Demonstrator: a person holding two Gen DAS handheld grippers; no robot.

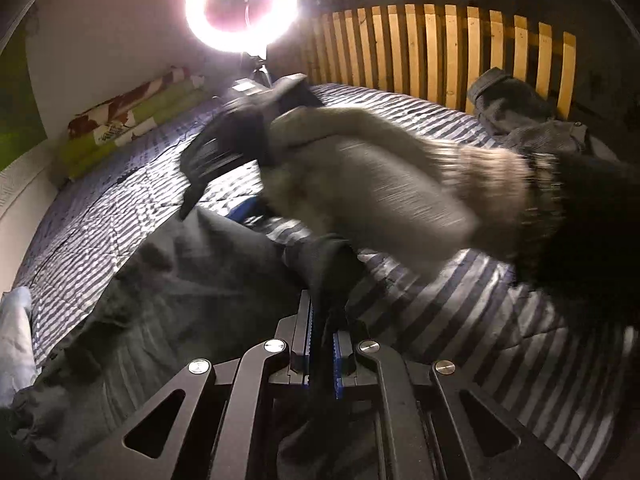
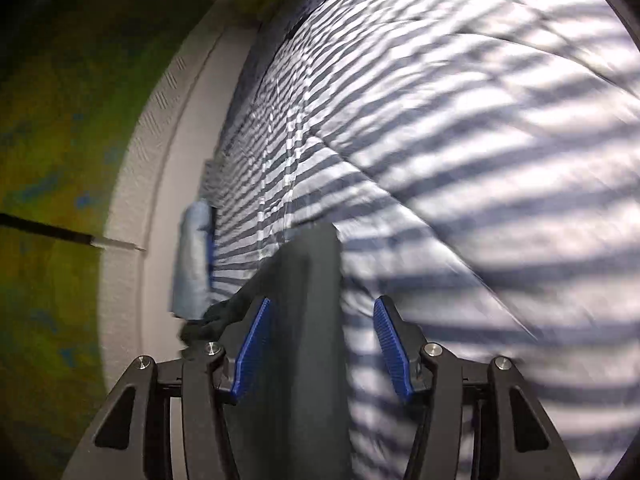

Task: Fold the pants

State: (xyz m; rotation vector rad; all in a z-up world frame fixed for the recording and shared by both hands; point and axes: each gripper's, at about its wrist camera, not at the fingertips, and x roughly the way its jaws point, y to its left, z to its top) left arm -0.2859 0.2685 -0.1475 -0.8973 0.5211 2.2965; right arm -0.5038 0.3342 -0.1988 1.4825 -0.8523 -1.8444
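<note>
Dark grey cotton pants (image 1: 168, 304) lie rumpled across the blue-and-white striped quilt (image 1: 460, 320) that covers the bed, spreading from the lower left of the left wrist view toward its middle. A bunched fold of this cloth rises between the blue-padded fingers (image 1: 308, 332) of the left gripper (image 1: 322, 344), which are pressed together and pinching it.

Across the upper middle of that view, blurred, reaches a hand in a pale grey glove (image 1: 360, 184) with a dark sleeve behind it, holding the black body of the right gripper (image 1: 224, 148) over the quilt.

In the right wrist view the right gripper (image 2: 322, 344) has its blue ribbed fingers (image 2: 252, 348) spread wide. A flat strip of the dark pants (image 2: 304, 320) runs up between them, lying close to the left finger and apart from the right one; neither finger is clearly gripping it.

Beside the pants at the bed's edge sits a light blue rolled cloth (image 2: 194, 256), just touching the dark fabric's end in the right wrist view. A second grey garment (image 1: 516, 116) lies heaped near the wooden slatted headboard (image 1: 440, 44). A glowing ring light (image 1: 240, 4) stands at the far side of the bed, and a green-and-red patterned pillow (image 1: 132, 116) rests along the white wall.
</note>
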